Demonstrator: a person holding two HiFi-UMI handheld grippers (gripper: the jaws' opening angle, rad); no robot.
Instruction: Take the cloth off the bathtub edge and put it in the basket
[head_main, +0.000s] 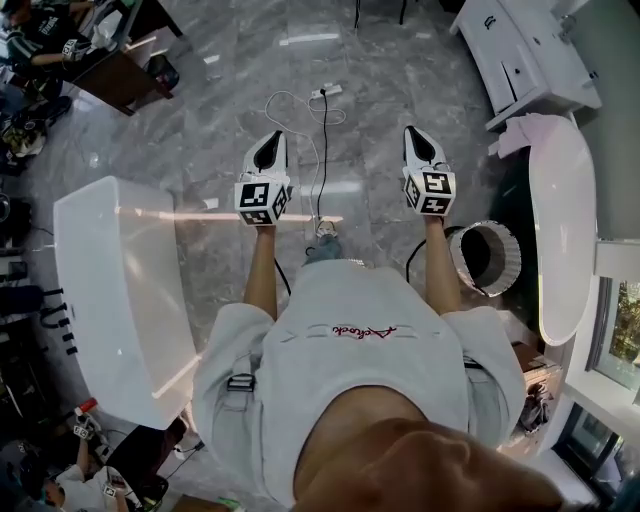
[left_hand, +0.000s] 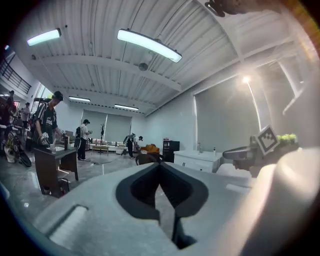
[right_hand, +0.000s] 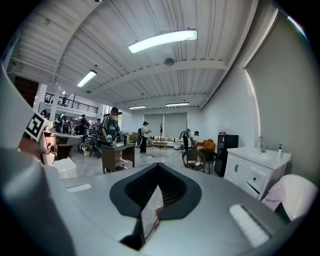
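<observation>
A pale pink cloth (head_main: 519, 131) hangs over the far end of the white bathtub (head_main: 566, 225) at the right. It shows again in the right gripper view as the cloth (right_hand: 276, 193) on the tub's rim (right_hand: 301, 192). A round white basket (head_main: 484, 258) stands on the floor beside the tub, just right of the person's right forearm. My left gripper (head_main: 270, 148) (left_hand: 160, 166) and right gripper (head_main: 418, 141) (right_hand: 158, 166) are held level over the floor, side by side. Both are shut with nothing between the jaws, well short of the cloth.
A second white tub (head_main: 108, 290) stands at the left. A white vanity cabinet (head_main: 528, 50) is at the far right. A power strip with cables (head_main: 325, 93) lies on the marble floor ahead. Several people work at desks (head_main: 112, 70) at the far left.
</observation>
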